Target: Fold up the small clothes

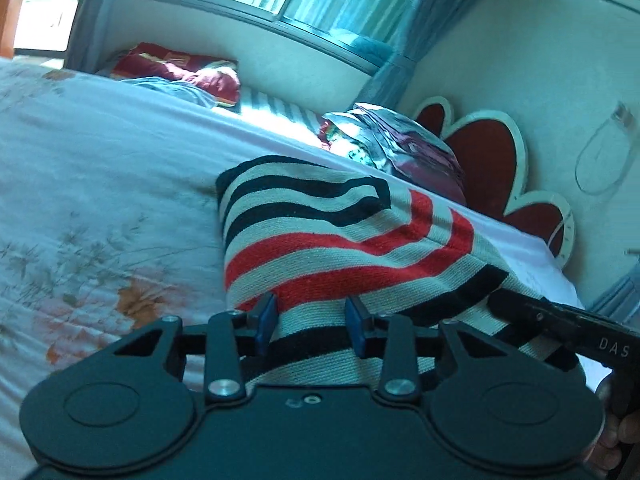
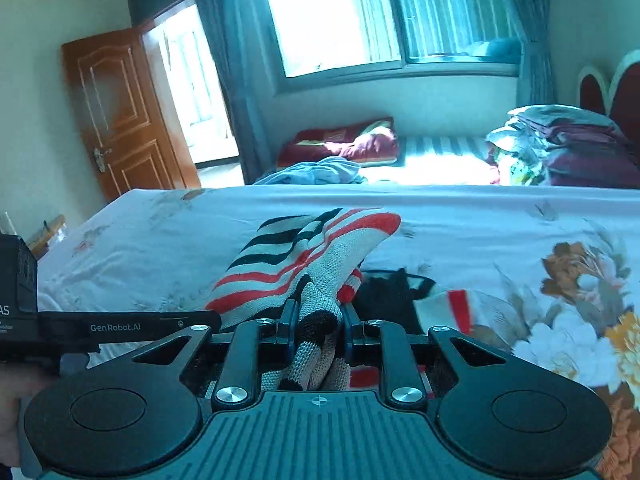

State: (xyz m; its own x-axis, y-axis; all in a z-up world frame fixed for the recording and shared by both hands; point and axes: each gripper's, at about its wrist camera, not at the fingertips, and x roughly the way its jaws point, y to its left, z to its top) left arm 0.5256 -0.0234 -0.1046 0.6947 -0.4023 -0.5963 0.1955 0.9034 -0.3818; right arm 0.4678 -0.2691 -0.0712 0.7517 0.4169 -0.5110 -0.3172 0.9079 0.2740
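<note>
A small knitted garment with white, red and black stripes (image 1: 340, 240) lies bunched on the floral bedsheet (image 1: 100, 200). My left gripper (image 1: 312, 320) has its blue fingers apart, with the garment's edge lying between them. My right gripper (image 2: 318, 320) is shut on a bunched fold of the same striped garment (image 2: 312, 256), which rises slightly in front of it. More of the garment (image 2: 400, 292) lies flat to the right. The right gripper's body (image 1: 568, 328) shows at the left wrist view's right edge; the left gripper's body (image 2: 120, 326) shows at the right wrist view's left edge.
A stack of folded clothes (image 2: 568, 144) sits at the bed's far right by the red headboard (image 1: 488, 160). A maroon pillow (image 2: 344, 140) and blue cloth (image 2: 316, 170) lie on the far bed. A wooden door (image 2: 120, 112) stands open at left.
</note>
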